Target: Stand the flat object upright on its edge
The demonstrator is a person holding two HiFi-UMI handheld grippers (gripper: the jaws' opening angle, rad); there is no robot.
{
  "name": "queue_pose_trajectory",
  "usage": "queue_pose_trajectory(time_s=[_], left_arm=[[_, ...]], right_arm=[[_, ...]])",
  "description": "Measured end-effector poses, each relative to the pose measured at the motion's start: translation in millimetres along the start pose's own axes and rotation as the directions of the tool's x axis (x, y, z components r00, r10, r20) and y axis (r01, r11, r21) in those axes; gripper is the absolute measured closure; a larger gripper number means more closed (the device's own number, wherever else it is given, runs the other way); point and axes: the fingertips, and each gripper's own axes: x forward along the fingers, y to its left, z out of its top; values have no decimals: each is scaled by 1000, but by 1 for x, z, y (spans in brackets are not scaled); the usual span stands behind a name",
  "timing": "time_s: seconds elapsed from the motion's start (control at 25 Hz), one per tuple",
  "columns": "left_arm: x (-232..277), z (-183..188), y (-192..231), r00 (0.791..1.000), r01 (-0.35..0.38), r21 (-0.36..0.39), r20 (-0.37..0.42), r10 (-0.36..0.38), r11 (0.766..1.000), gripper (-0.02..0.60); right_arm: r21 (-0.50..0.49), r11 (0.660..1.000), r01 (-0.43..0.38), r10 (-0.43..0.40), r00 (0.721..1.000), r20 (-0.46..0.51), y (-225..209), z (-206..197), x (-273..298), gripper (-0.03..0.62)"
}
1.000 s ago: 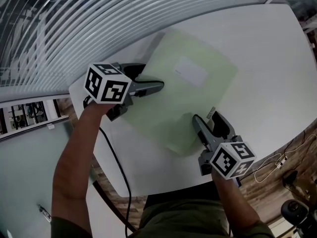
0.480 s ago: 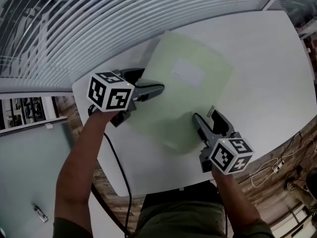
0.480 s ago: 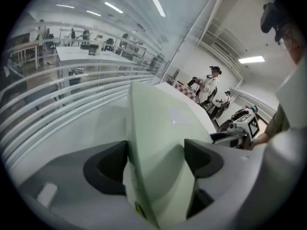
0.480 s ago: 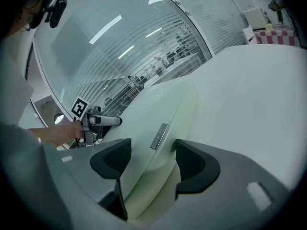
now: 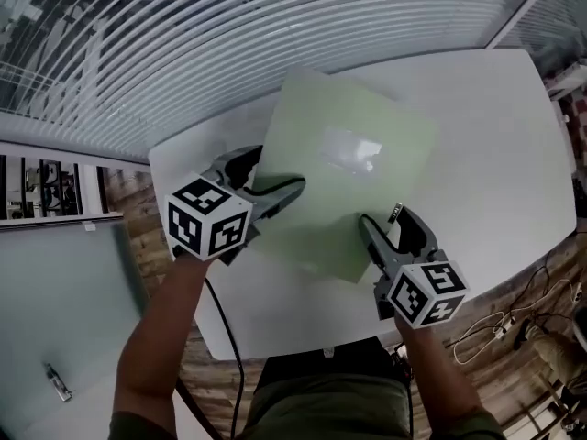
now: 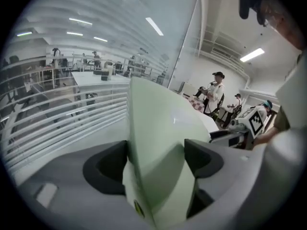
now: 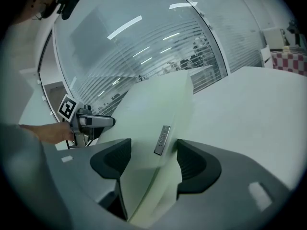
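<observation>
I am in a big office or lab. Past the jaws of my left gripper [image 6: 156, 161] stands a glass wall [image 6: 57, 116] with white stripes, and behind it are desks [image 6: 98, 77] with gear on them. Long lights [image 6: 251, 55] shine high above the jaws. Right of the jaws some people [image 6: 217, 94] stand about. Under the jaws is a white table [image 5: 495, 154].

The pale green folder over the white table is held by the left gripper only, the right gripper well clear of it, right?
Not the left only. In the right gripper view the right gripper also has the pale green folder between its jaws; the left gripper holds the opposite edge, over the white table.
</observation>
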Motion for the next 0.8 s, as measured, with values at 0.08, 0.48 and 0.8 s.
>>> queue_pose_trajectory(time_s=[0.08, 0.48, 0.8], left_arm=[[-9, 2, -2, 999, -29, 1, 23, 29, 1000, 207], [-49, 2, -2, 970, -164, -38, 173, 168, 986, 207], [-67, 7, 1, 924, -257, -83, 272, 270, 963, 207]], right_arm=[[-24, 1000, -7, 7, 1000, 4, 4, 6, -1, 301], [-231, 972, -44, 57, 997, 49, 31, 33, 5, 301], [-366, 928, -76, 117, 989, 91, 44, 59, 13, 301]])
